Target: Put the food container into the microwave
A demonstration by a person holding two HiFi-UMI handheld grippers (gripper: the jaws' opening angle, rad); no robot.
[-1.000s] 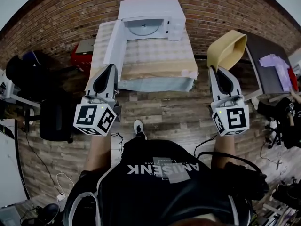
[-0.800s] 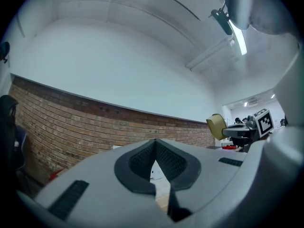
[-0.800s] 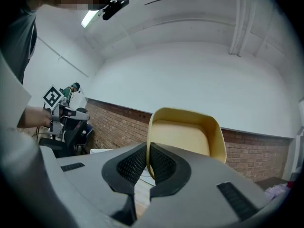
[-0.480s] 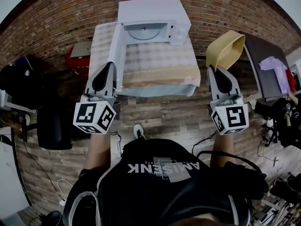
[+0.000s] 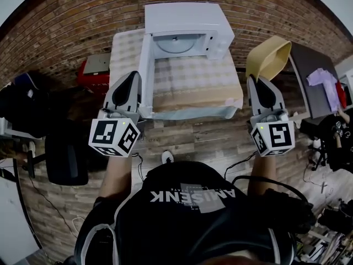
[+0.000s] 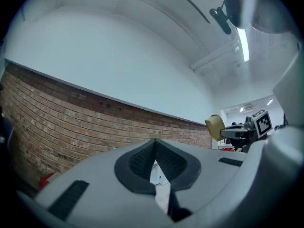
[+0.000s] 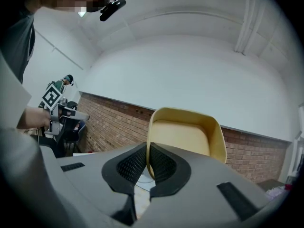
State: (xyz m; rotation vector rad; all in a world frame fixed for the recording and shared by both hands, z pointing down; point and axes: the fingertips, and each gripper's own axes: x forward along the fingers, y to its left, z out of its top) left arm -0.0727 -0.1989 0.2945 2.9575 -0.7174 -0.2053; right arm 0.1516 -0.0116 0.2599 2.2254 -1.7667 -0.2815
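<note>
1. The left gripper (image 5: 132,74) is held out in front of the person. Its jaws are pressed together on nothing. In the head view it sits close beside the door (image 5: 144,76), though I cannot judge its depth.
2. The right gripper (image 5: 258,78) has its jaws pinched narrow on one wall of the container (image 5: 269,57). The container is in the air, tipped on edge, off the right side of the table (image 5: 193,73) and well apart from the microwave (image 5: 187,18).
3. The table's cloth shows nothing standing on it between the grippers and the microwave.
4. Farthest away, the microwave stands at the back of the table. Its door is swung out to the left, and the turntable (image 5: 175,42) is bare.
5. Risks, as I judge them:
   - The grip is on a single wall, so the container could pivot or slip if it is swung fast.
   - It must be levelled first, or it could catch the frame or land on its side.
   - The route runs leftward, so the microwave's right front edge may get clipped.
   - The left gripper could bump the door and narrow the opening.
</note>
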